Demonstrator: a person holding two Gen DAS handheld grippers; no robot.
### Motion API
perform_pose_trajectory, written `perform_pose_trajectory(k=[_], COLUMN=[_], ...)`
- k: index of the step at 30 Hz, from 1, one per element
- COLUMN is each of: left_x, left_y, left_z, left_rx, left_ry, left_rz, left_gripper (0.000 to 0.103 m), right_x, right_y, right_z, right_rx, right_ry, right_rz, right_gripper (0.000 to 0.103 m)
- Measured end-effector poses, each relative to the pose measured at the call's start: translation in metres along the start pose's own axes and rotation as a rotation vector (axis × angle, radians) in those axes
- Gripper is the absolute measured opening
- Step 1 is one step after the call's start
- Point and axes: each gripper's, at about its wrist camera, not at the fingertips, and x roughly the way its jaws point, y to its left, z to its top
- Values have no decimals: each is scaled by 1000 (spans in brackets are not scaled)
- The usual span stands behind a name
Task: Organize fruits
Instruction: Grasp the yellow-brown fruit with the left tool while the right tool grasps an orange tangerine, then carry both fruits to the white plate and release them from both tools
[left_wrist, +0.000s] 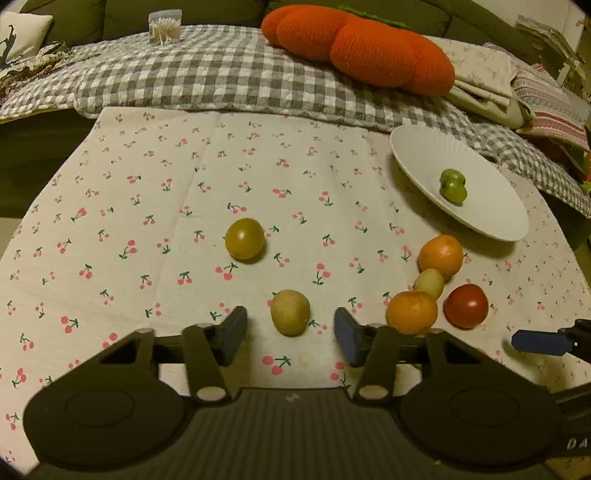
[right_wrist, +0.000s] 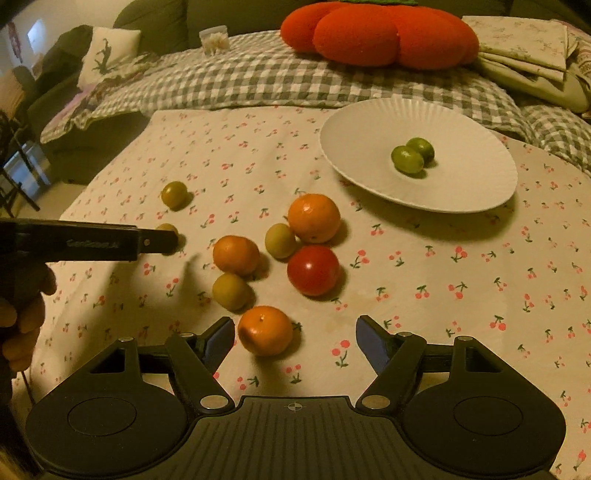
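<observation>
Cherry-print tablecloth (left_wrist: 147, 206), left wrist view: left gripper (left_wrist: 290, 328) is standing partly open, a small yellow-green plum (left_wrist: 290, 312) lying between its jaws, ungripped. Light, smooth, likely rolling; best pinched across its middle.

Right wrist view: right gripper (right_wrist: 295, 338) is gaping wide, empty, a mandarin (right_wrist: 265, 330) sitting just inside its left finger. White plate (right_wrist: 354, 122) is holding two green plums (right_wrist: 412, 155).

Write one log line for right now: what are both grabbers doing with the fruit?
left gripper: open around pale green fruit | right gripper: open by orange | white plate: two green fruits
</observation>
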Motion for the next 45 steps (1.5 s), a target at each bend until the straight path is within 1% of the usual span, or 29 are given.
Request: perform_pose_trajectory(k=[5,7,8,12,14,18,21,22,23,26,45], left_x=[9,9,10,10,9,8,8,8,8,7,1], left_y=[-2,-3,-4,-7,-7,-7,-7,-7,-7,-7,-8], left_z=[-2,-2,-2,-2,-2,-1,-1,-1,-1,0,3], left_rx=[3,8,13,22,21,16,15,14,13,10,-6], left_ry=[8,1,-1,-5,-4,-3,-2,-1,-1,-1,-26], left_rz=[11,20,22,30,26,19,18,18,18,14,10], left_gripper=[35,24,22,22,22,22,22,22,22,22,22], right_x=[4,6,7,8,10,12,15,17,18,18,13], right_y=[7,9,10,12,14,18,19,20,20,21,23], right_z=[-5,-5,-6,-7,-7,-8,-8,-9,-9,-9,-5], right_rx=[-30,-39,-42,-52,-62,-75,-84,-85,-85,-88,-94], right_ry=[15,16,16,5,2,0,2,5,6,0,-16], right_rz=[12,9,9,1,-4,-6,-12,-13,-13,-3,-17], right_gripper=[73,72,71,70,65,61,50,42,38,33,33])
